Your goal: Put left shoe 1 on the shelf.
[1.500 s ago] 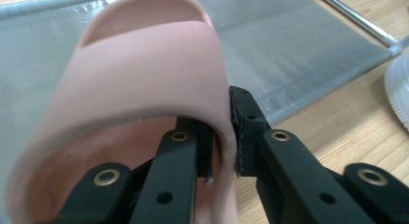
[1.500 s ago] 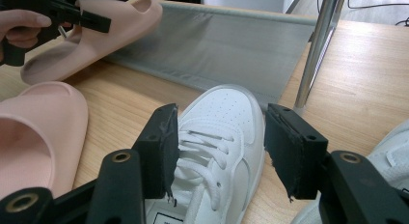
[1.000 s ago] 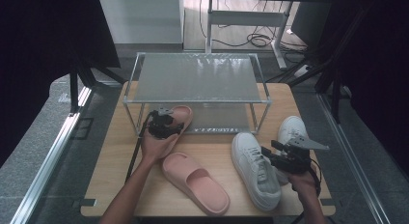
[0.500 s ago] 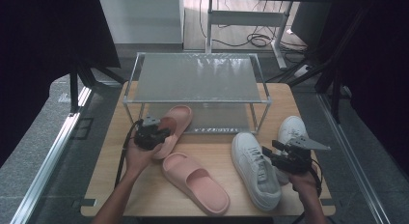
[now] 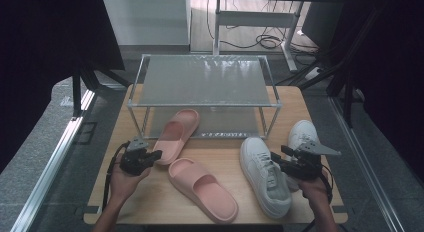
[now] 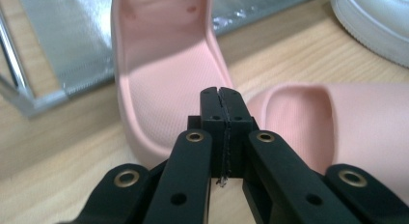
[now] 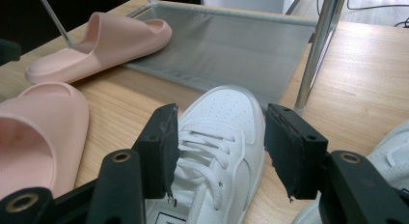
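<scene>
If driven forward as now, likely to shove instead of grasp. Left tongs (image 5: 159, 154): pressed together, having just been closing, with nothing between them, tips just short of the heel of the far pink slipper (image 5: 176, 134). That slipper: toe on the lower shelf (image 5: 225, 123) of the rack (image 5: 200, 82), heel hanging out over the desk (image 5: 150, 202). Seen from the left gripper view, tips (image 6: 223, 96) aimed at the heel rim (image 6: 164, 74), no gap to take it.

Possible trouble on this side:
- Nudging with shut tips could skid the soft slipper sideways off the shelf edge, or jam it against the rack's near leg.
- Sweeping back could clip the near pink slipper (image 5: 202, 189), lying just beside on the desk, and turn it.
- Reopening too close could catch one pad under the heel and flip it.

Right tongs (image 5: 277, 154): wide apart, poised above the laces of the white sneaker (image 5: 264, 174), touching nothing as far as can be told. From the right gripper view (image 7: 217, 122), toe of the sneaker (image 7: 222, 132) pointing at the shelf, near the rack's leg.

Possible trouble on this side:
- Closing on laces alone could lift them and leave the shoe behind.
- Pinching off-centre could let a heavy shoe swing and strike the second sneaker (image 5: 302, 134) close by.
- Sliding forward askew could hit the leg instead of entering the shelf.
</scene>
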